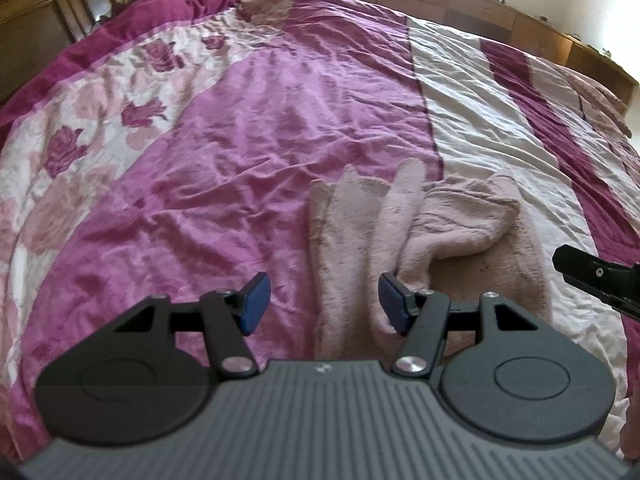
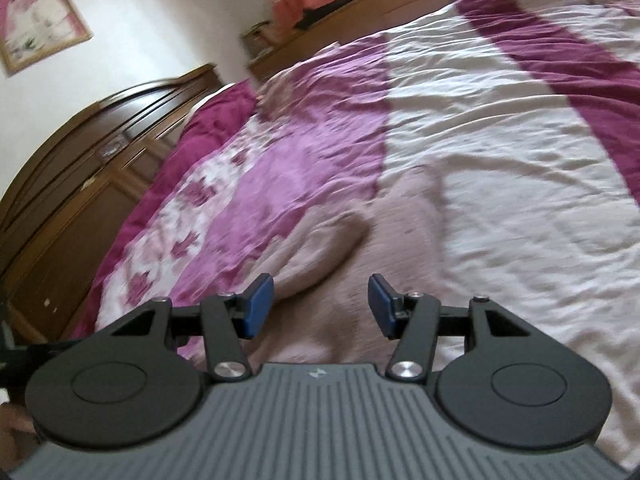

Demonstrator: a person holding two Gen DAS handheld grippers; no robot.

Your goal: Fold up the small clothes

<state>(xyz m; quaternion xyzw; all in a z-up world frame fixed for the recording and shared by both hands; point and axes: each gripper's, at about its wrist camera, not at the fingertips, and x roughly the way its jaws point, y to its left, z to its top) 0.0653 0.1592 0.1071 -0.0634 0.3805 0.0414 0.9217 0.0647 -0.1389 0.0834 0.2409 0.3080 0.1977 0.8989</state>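
Pink garment (image 1: 420,232) crumpled on quilt (image 1: 240,160), just ahead of left gripper (image 1: 324,302) — half open, empty. Right gripper (image 2: 320,306) likewise. Pinch separate corners, spread flat before folding.

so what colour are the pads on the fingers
Blue pads on black fingers, clearest in the left wrist view.

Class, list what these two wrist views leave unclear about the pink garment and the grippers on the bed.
- Pink garment: near end hidden behind the left gripper, left wrist view; type unclear.
- Garment, right wrist view: motion blur, folds unreadable past the open right gripper.
- Right gripper, left wrist view: cut off by the right edge.
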